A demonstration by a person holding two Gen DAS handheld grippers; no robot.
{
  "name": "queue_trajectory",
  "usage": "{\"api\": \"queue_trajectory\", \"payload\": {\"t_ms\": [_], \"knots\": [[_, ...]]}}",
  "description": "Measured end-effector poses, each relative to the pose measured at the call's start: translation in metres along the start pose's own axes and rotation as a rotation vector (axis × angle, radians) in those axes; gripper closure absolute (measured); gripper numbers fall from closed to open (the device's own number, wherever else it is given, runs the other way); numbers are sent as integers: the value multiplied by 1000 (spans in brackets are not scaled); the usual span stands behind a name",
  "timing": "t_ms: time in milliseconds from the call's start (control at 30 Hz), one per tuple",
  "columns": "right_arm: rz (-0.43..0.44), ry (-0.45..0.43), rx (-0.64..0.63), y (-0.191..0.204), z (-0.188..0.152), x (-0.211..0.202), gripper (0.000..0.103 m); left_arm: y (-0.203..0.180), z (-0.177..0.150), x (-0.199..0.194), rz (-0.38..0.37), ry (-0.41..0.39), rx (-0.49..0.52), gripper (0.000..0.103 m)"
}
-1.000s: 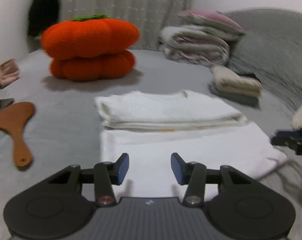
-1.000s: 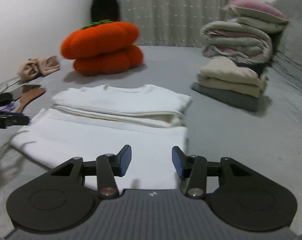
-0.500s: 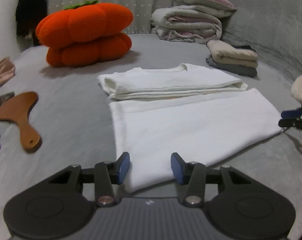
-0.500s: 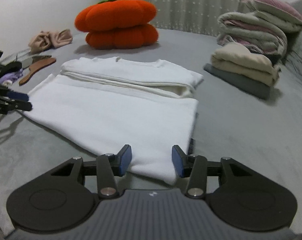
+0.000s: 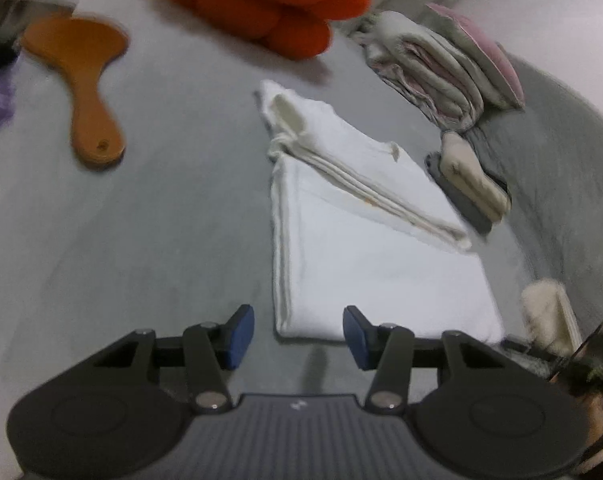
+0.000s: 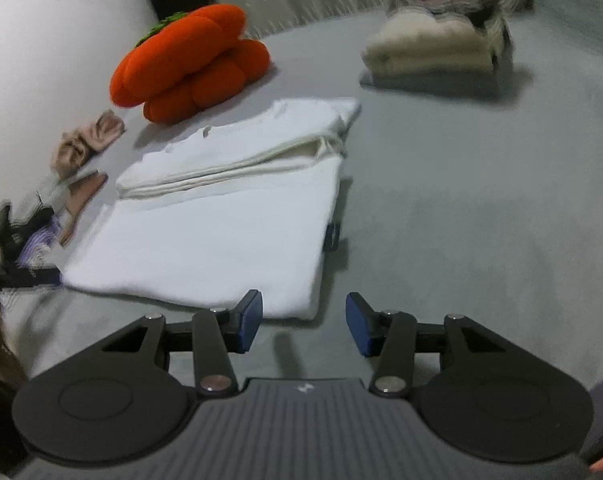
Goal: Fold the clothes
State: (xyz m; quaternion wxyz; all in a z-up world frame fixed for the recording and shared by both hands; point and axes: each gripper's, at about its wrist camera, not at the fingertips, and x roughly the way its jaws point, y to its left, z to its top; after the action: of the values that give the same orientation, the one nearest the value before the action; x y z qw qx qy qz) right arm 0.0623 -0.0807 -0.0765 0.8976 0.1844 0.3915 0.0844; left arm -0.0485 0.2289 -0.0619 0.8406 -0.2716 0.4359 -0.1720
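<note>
Two grippers, left gripper (image 5: pixel 298 336) and right gripper (image 6: pixel 303 324), both parted, empty; one white garment (image 6: pixel 205 236), half-folded, flat.

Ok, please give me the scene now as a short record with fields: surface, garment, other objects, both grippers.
surface: grey bed cover
garment: white garment, flat, far part folded back over itself in layers
left gripper: open, nothing between the fingers, at the garment's near left corner
right gripper: open, nothing between the fingers, at the garment's near right corner
behind garment: orange pumpkin cushion
right side: stack of folded blankets, smaller folded beige pile
left side: wooden hairbrush
</note>
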Motion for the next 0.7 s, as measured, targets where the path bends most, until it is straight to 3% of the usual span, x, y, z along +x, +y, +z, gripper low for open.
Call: {"api": "queue_trajectory", "payload": {"t_ms": [133, 233, 367, 700], "knots": [[75, 61, 227, -20, 1, 1, 53, 20, 2, 11, -110, 66, -201, 54], [138, 88, 350, -33, 2, 4, 53, 26, 0, 24, -143, 100, -266, 59], [175, 96, 395, -35, 1, 11, 53, 29, 1, 38, -164, 124, -316, 70], [248, 96, 476, -36, 7, 29, 53, 31, 1, 55, -229, 150, -360, 71]]}}
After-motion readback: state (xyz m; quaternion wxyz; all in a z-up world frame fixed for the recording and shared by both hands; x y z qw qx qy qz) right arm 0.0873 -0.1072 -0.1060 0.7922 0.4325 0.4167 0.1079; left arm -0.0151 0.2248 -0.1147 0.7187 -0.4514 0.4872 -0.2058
